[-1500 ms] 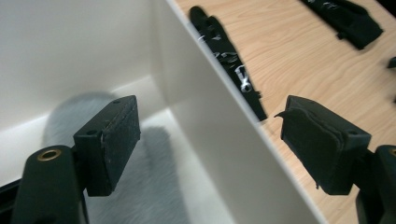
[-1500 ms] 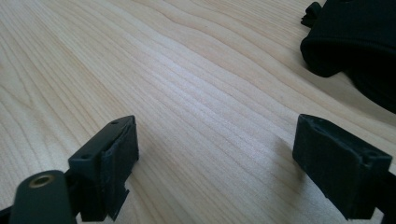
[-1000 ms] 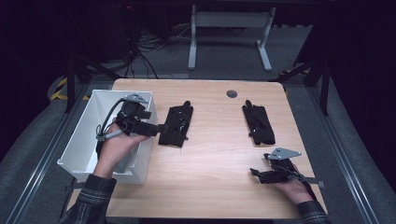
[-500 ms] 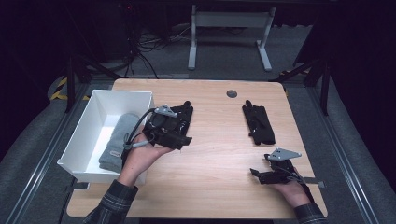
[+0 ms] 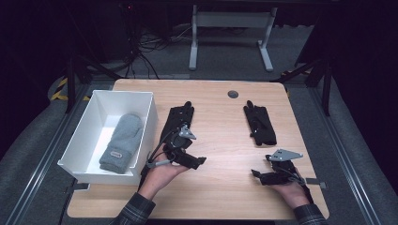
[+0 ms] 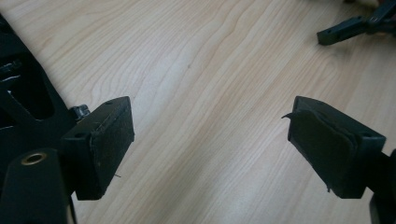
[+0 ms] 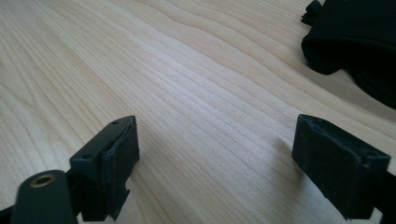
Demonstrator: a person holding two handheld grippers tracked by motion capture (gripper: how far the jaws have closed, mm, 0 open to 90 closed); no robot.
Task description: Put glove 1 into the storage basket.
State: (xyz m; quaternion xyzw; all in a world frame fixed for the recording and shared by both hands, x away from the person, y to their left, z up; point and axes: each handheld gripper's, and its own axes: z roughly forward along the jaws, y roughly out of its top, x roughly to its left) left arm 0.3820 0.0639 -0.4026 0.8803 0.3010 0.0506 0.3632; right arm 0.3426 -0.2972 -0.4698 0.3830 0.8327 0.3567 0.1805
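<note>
High view: wooden table (image 5: 220,197), white bin (image 5: 94,119) on its left edge with a grey mitten (image 5: 123,140) lying inside. Left black glove (image 5: 177,123) lies flat just right of the bin, fingers pointing away from the person. Right black glove (image 5: 259,123) lies well apart from the bin, on the table's right half, also flat. Left gripper (image 5: 199,161) held in the left hand (image 5: 162,172), sitting at the near end of the left glove, jaws pointing right across the table, spread apart with nothing between them. Right gripper (image 5: 256,174) in the right hand (image 5: 288,190), near the table's front right corner, on the person's side of the right glove, jaws pointing left, also spread and empty. Small dark round cap (image 5: 233,93) near the table's far edge, between the two gloves. Left gripper view: both pads wide apart over bare wood, no cloth between them; dark gripper frame at the left; the other gripper's jaw tip (image 6: 343,30) shows top right. Right gripper view: jaws wide apart over bare wood, empty; cuff end of the right glove (image 7: 359,44) lies top right, apart from the pads.
</note>
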